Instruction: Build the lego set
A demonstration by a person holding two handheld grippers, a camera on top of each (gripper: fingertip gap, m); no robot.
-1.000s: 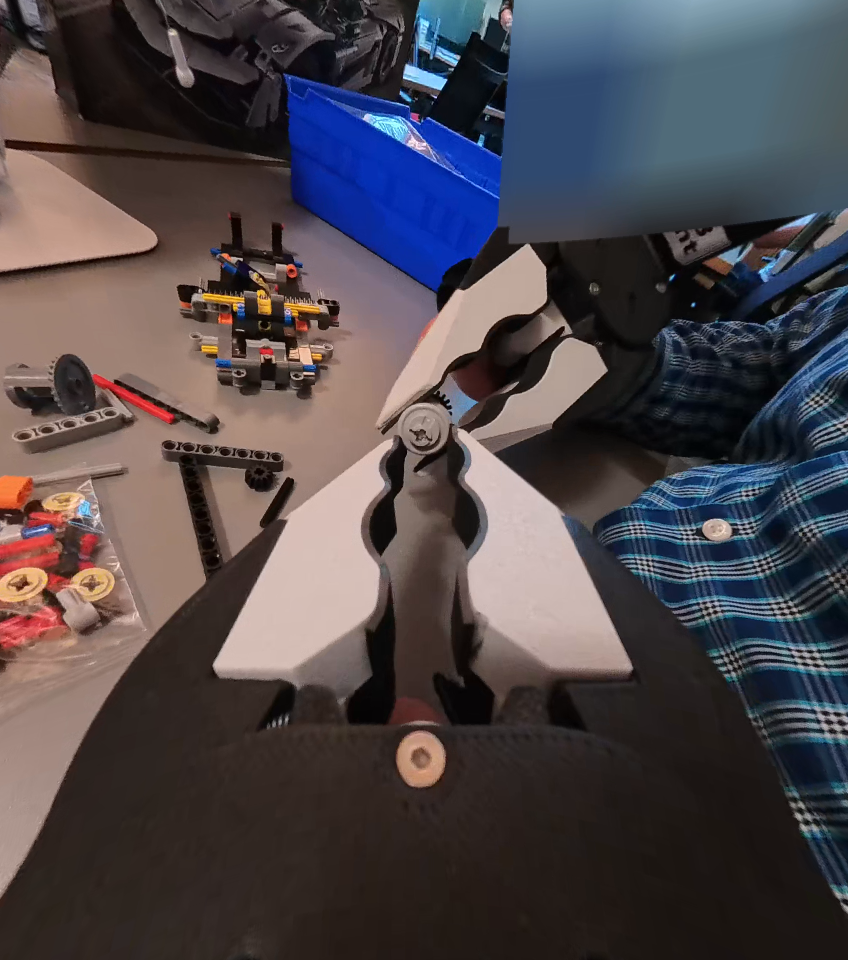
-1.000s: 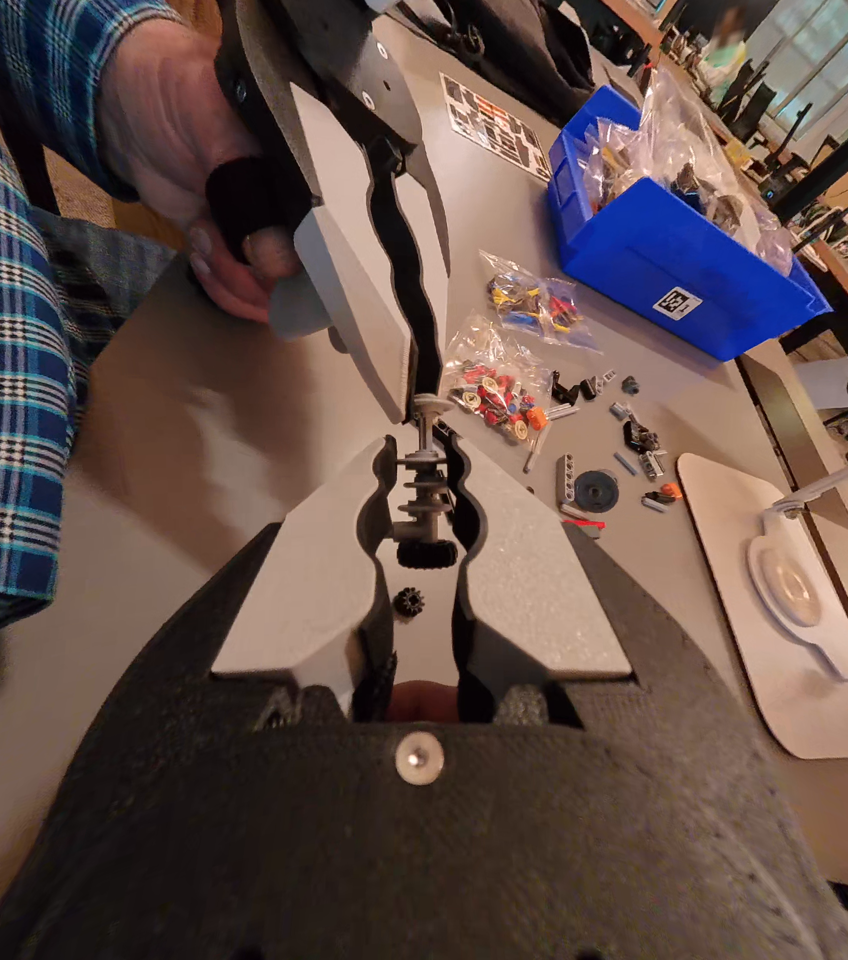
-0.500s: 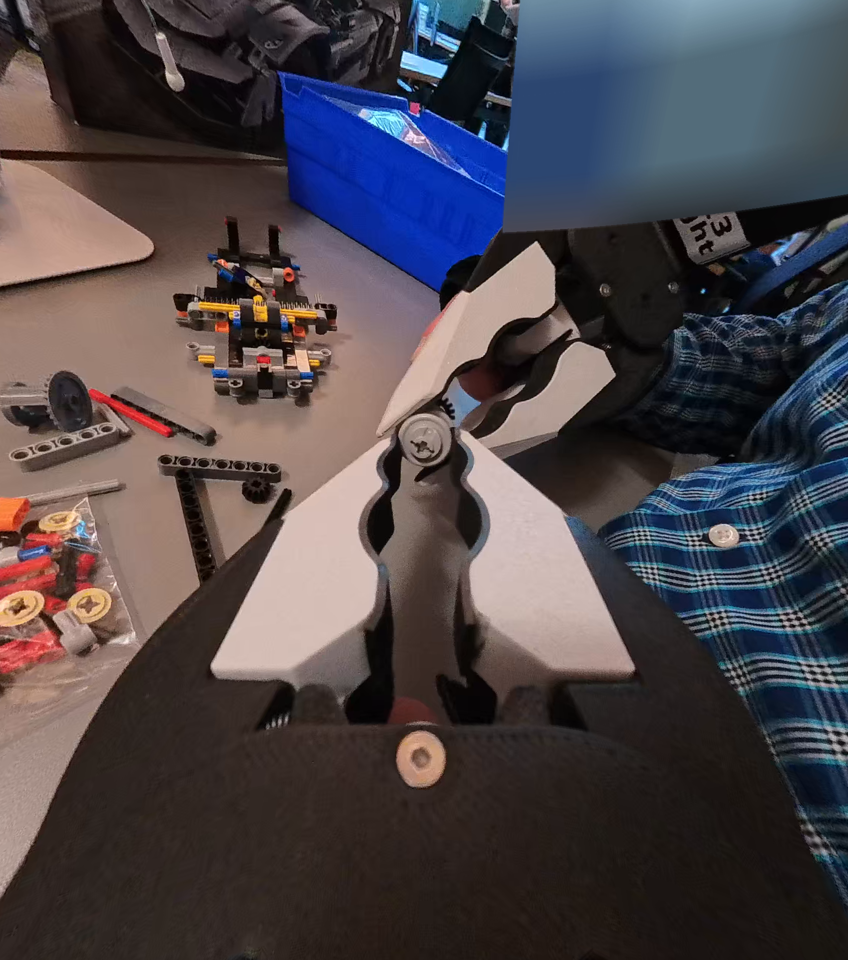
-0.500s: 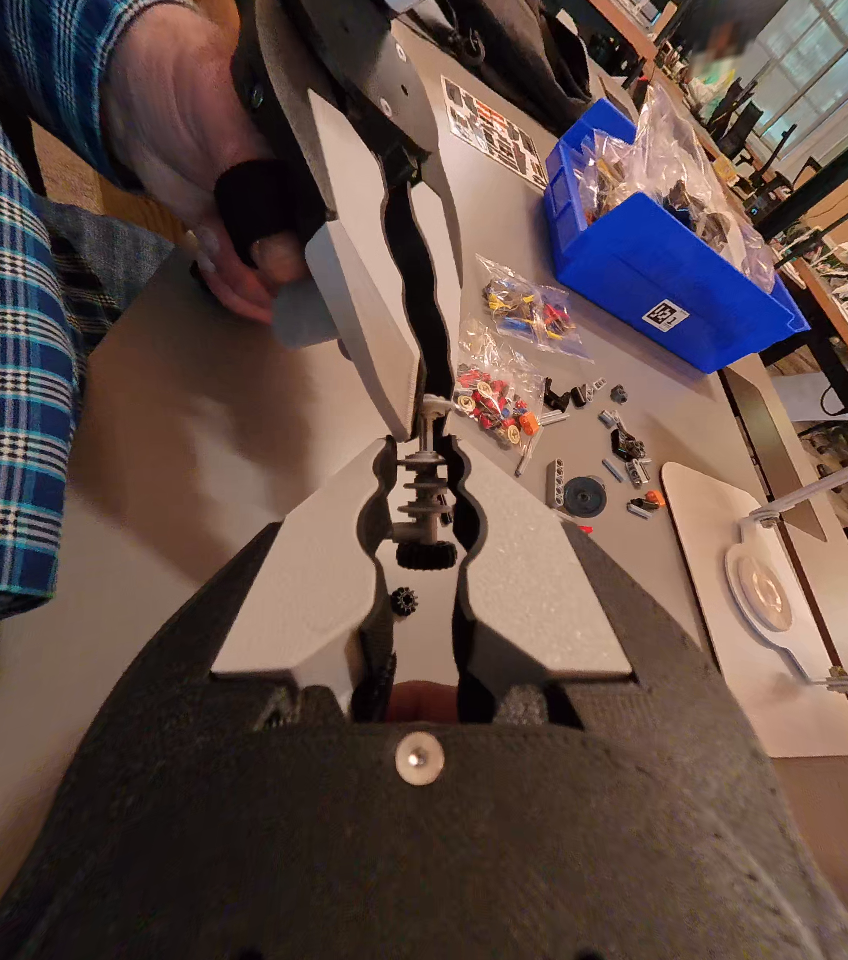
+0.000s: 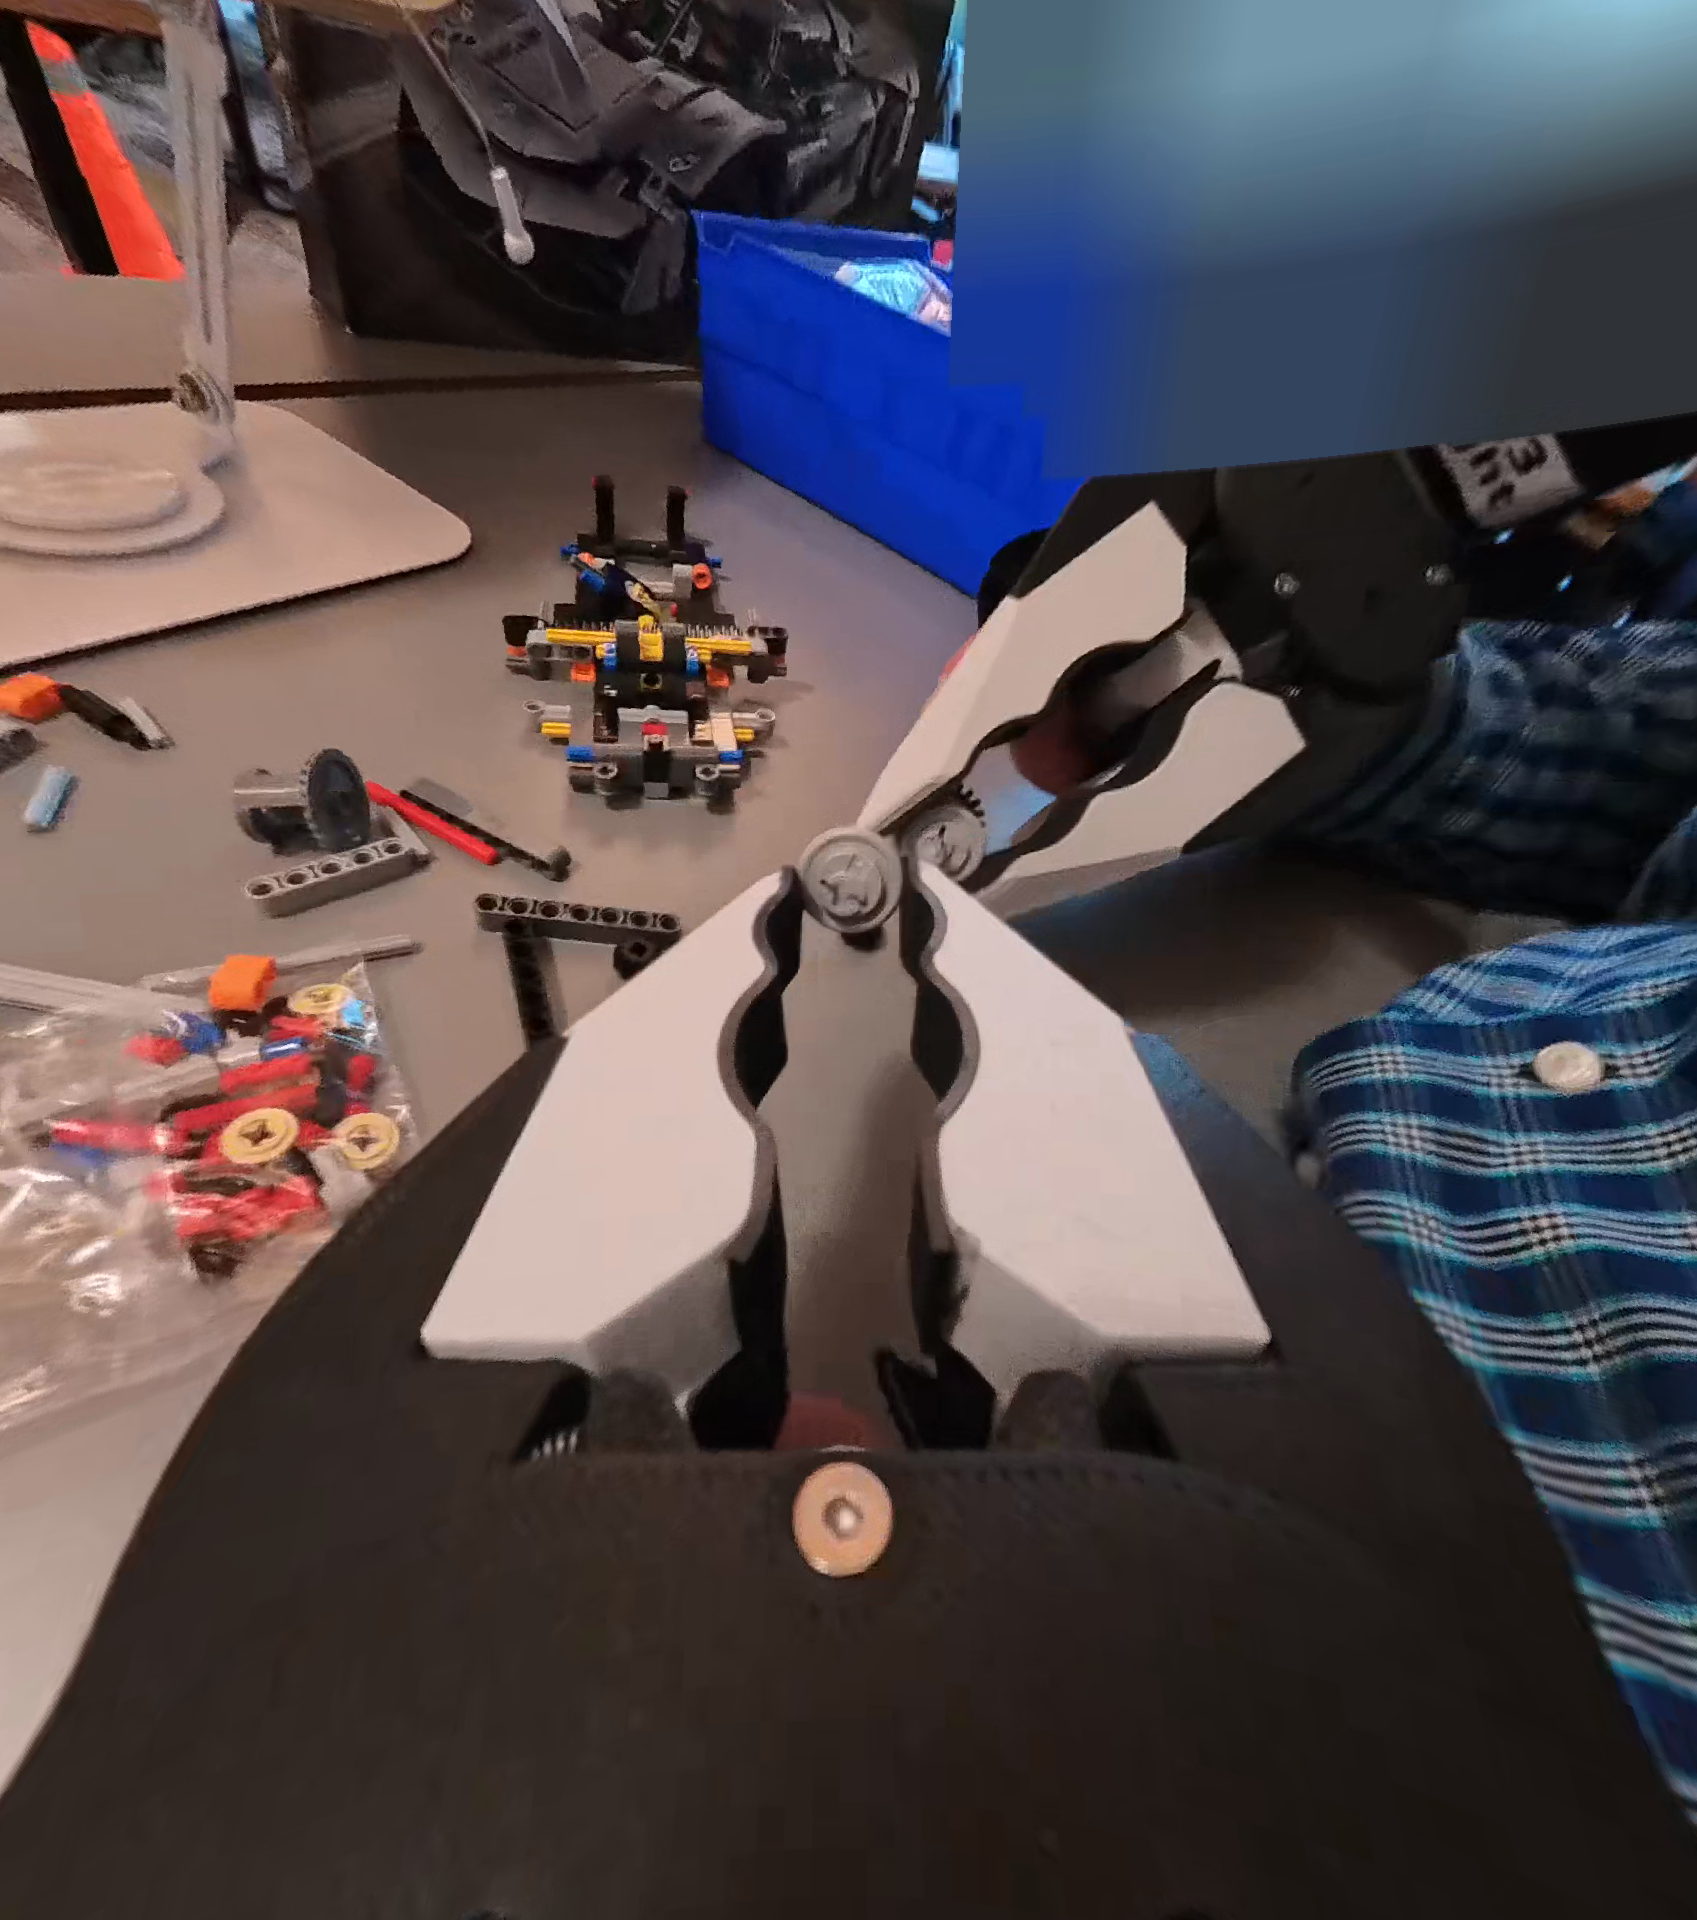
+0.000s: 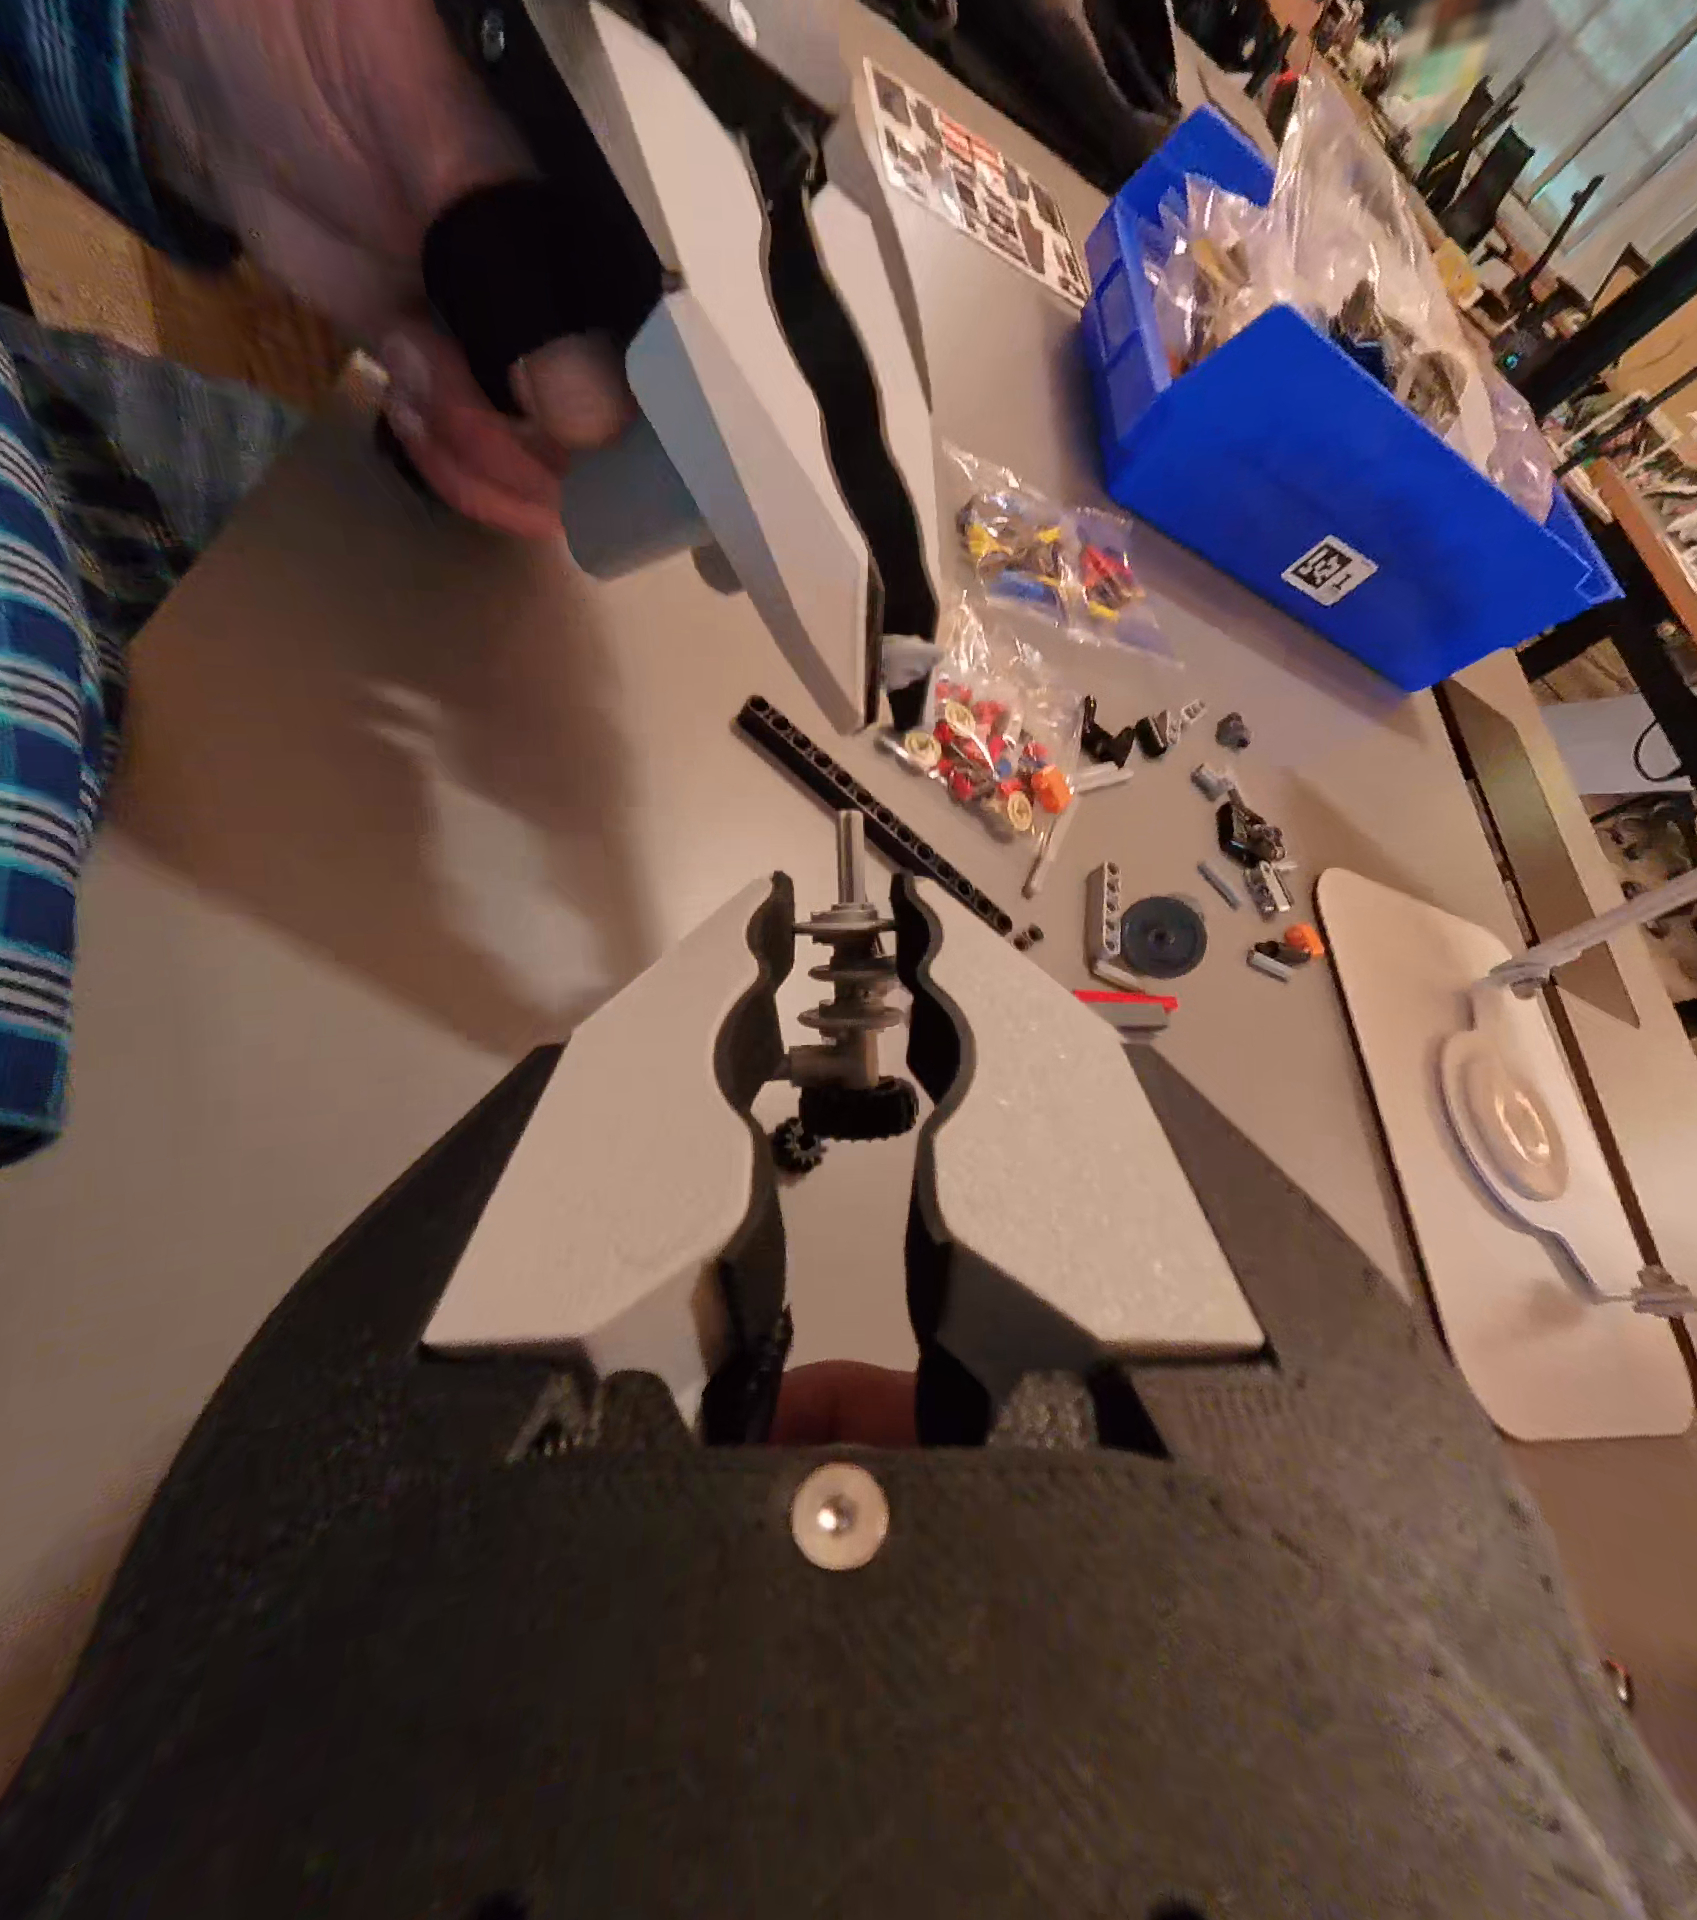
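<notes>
Gripping a round grey disc piece (image 5: 851, 890) at its very tips, the left gripper (image 5: 849, 904) has its fingers closed on that piece, held above the grey table (image 5: 428, 727). Right gripper (image 6: 839, 935) clamped on a grey axle assembly (image 6: 846, 997): shaft upright between the fingers, several grey discs stacked along it, a black gear at its lower end. Shaft tip pokes out past the fingertips.

In the left wrist view the two grippers meet tip to tip; disc piece sits just beside the end of the axle assembly, touching or not cannot be told.

Around them:
- One half-built chassis (image 5: 650, 686), black, grey, yellow and blue, on the table beyond the left gripper, well apart from both.
- One blue bin (image 6: 1343, 457) at the far side, holding clear bags of parts.
- Two clear bags of small parts on the table: one with red and tan pieces (image 6: 989, 748), one farther back with yellow and blue pieces (image 6: 1052, 551).
- One long black beam (image 6: 865, 810) lying flat, partly hidden behind the right gripper's fingers.
- One dark wheel (image 6: 1164, 935) beside a short grey beam (image 6: 1104, 920).
- One sticker sheet (image 6: 979, 197) near the far edge.
- Loose small pieces scattered near the wheel, too small to count.

A plaid sleeve (image 5: 1602, 1299) fills the right of the left wrist view.
</notes>
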